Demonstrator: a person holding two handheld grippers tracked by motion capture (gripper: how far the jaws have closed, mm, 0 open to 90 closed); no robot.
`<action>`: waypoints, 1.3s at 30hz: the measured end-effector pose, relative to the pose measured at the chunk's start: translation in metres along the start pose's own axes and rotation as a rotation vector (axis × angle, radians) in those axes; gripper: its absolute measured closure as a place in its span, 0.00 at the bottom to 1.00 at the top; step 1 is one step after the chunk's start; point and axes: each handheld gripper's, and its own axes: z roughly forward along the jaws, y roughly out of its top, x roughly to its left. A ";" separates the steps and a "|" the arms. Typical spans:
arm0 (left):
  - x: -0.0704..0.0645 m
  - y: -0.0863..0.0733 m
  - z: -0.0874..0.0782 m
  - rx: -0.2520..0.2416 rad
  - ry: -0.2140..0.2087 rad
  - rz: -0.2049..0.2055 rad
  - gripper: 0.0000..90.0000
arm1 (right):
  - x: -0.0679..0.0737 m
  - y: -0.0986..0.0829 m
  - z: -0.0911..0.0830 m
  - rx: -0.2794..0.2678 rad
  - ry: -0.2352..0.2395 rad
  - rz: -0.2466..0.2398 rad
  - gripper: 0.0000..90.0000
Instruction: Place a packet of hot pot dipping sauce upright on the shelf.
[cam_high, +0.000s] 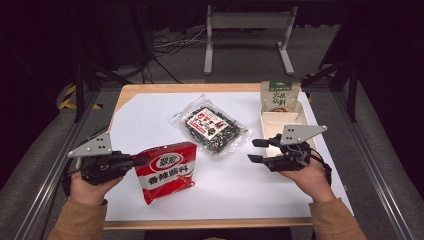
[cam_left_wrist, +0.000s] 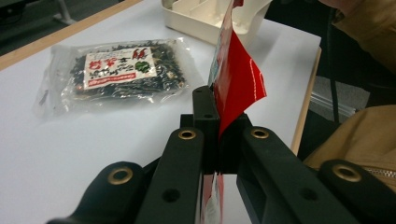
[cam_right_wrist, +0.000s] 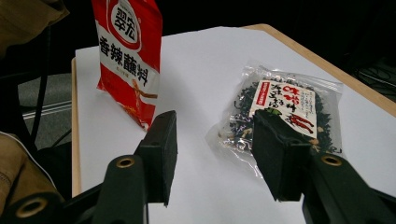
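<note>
A red seasoning packet (cam_high: 167, 171) hangs tilted over the white table sheet, its left edge pinched by my left gripper (cam_high: 140, 161). In the left gripper view the jaws of the left gripper (cam_left_wrist: 218, 122) are shut on the red packet's edge (cam_left_wrist: 236, 79). My right gripper (cam_high: 257, 150) hovers open at the right, fingers pointing left. Through its spread jaws, the right gripper (cam_right_wrist: 215, 154) faces the red packet (cam_right_wrist: 130, 56) and a clear bag of dark dried food (cam_right_wrist: 285, 109). That clear bag (cam_high: 210, 125) lies flat at the table's middle.
A cream divided tray (cam_high: 300, 120) stands at the right edge with a green-labelled pouch (cam_high: 279, 96) upright at its far end. The tray (cam_left_wrist: 205, 18) lies beyond the red packet in the left gripper view. A wooden table rim (cam_high: 200, 223) runs along the front.
</note>
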 end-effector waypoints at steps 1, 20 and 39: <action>-0.002 0.002 0.001 0.000 -0.004 0.009 0.99 | 0.000 0.000 0.000 -0.002 0.001 -0.001 0.56; -0.017 0.029 0.025 -0.018 -0.062 0.084 0.99 | 0.011 0.010 0.009 -0.027 0.038 -0.023 0.54; -0.031 0.054 0.066 -0.061 -0.171 0.135 0.99 | 0.020 0.015 0.023 -0.022 0.084 -0.013 0.55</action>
